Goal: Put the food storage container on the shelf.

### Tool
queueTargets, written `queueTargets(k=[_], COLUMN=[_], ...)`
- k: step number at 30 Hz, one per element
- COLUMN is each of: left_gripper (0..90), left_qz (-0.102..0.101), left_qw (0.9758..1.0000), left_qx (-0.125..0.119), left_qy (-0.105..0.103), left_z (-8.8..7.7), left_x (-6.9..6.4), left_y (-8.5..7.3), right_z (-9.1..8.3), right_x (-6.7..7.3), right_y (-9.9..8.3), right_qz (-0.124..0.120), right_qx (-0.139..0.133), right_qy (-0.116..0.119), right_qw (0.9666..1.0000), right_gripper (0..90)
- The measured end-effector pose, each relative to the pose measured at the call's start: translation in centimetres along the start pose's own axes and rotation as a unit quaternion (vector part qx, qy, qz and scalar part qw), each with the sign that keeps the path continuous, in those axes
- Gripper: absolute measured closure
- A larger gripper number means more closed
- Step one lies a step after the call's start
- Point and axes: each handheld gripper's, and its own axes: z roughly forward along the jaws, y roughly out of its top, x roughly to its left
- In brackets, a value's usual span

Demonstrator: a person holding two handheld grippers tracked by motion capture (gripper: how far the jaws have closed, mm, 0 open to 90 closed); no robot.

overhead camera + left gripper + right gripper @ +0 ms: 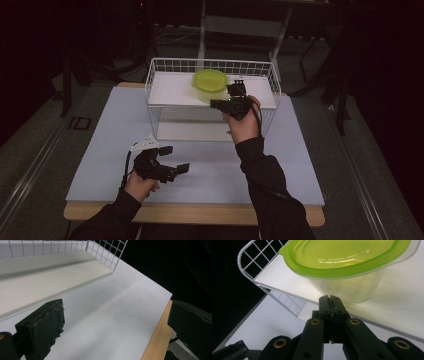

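A clear plastic container with a green lid (210, 83) stands on the upper shelf of a white wire rack (165, 90). My right gripper (234, 91) is held up at the shelf's front edge, just right of the container. In the right gripper view its jaws are pressed together with nothing between them, and my right gripper (332, 301) ends just short of the container (344, 267). My left gripper (175, 158) hovers low over the table at the front left, open and holding nothing. In the left gripper view my left gripper (117, 325) has bare table between its pads.
The rack's lower shelf (50, 275) lies ahead of the left gripper. A pale mat (210, 165) covers the table, with a wooden edge (200, 214) at the front. Dark floor and a metal frame (240, 25) lie beyond the table.
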Motion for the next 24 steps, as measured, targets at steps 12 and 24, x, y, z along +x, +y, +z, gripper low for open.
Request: queueTargets(k=[12,24], left_gripper=[1.9,1.9], left_qz=[0.010,0.015], left_qw=[0.9999,0.9999], left_qx=[0.005,-0.004], left_qy=[0.003,0.006], left_z=[0.3,-0.2], left_x=[0.0,0.2], left_y=[-0.3,-0.5], right_z=[1.4,0.0], right_x=[-0.3,0.4], right_y=[0.9,0.7], right_qz=[0.004,-0.013], right_qx=[0.003,-0.005], right_qy=[-0.015,-0.004], right_qw=[0.9999,0.9999], right_gripper=[86.4,72.5])
